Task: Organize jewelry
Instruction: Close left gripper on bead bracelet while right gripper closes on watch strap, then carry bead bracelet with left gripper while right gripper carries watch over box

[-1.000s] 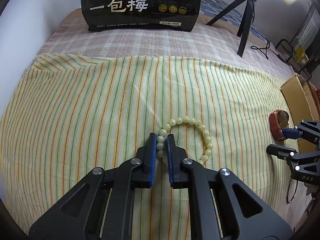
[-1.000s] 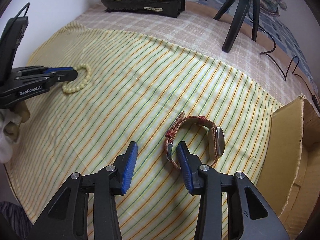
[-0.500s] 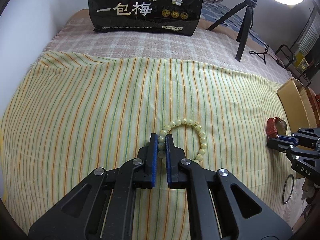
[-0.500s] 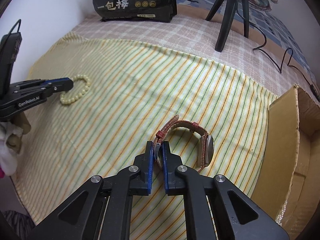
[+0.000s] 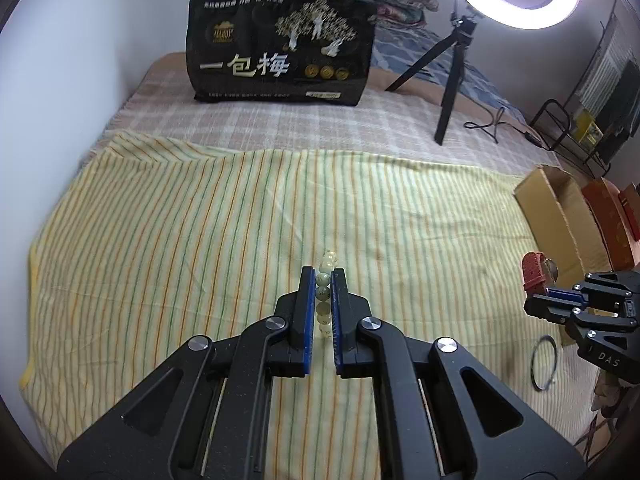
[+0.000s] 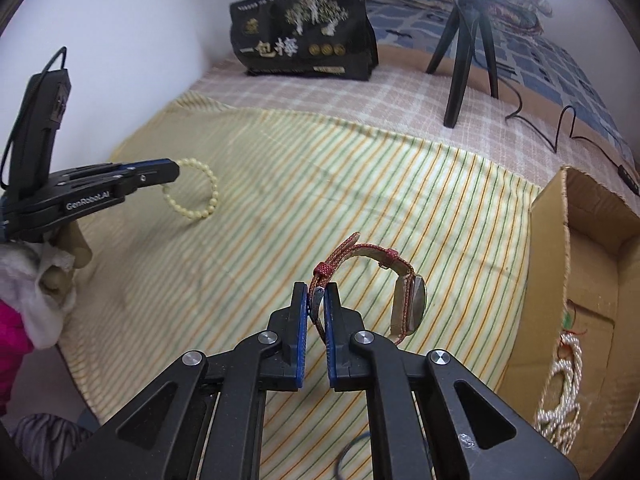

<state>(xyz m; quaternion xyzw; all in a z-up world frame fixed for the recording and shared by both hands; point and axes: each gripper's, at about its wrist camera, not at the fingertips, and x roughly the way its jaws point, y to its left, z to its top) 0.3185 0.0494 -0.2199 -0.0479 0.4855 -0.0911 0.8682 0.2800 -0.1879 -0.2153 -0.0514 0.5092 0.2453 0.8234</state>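
Observation:
My left gripper (image 5: pixel 323 276) is shut on a pale green bead bracelet (image 5: pixel 325 280), lifted off the striped cloth (image 5: pixel 180 232). In the right wrist view that bracelet (image 6: pixel 196 196) hangs as a loop from the left gripper (image 6: pixel 176 170) at the left. My right gripper (image 6: pixel 317 292) is shut on the strap of a red-strapped wristwatch (image 6: pixel 400 292), raised above the cloth, its case hanging to the right. From the left wrist camera the right gripper (image 5: pixel 534 300) shows at the right edge with the red strap (image 5: pixel 536 270) in it.
An open cardboard box (image 6: pixel 592 280) stands at the right edge of the cloth with a pale beaded strand (image 6: pixel 560 392) inside. A thin ring-shaped bangle (image 5: pixel 544 362) lies near the box. A black snack bag (image 5: pixel 280 48) and a tripod (image 5: pixel 452 64) stand at the back.
The right gripper closed on the watch strap and lifted the watch off the cloth. The left gripper rose with the bead bracelet, which now hangs on edge between its fingers.

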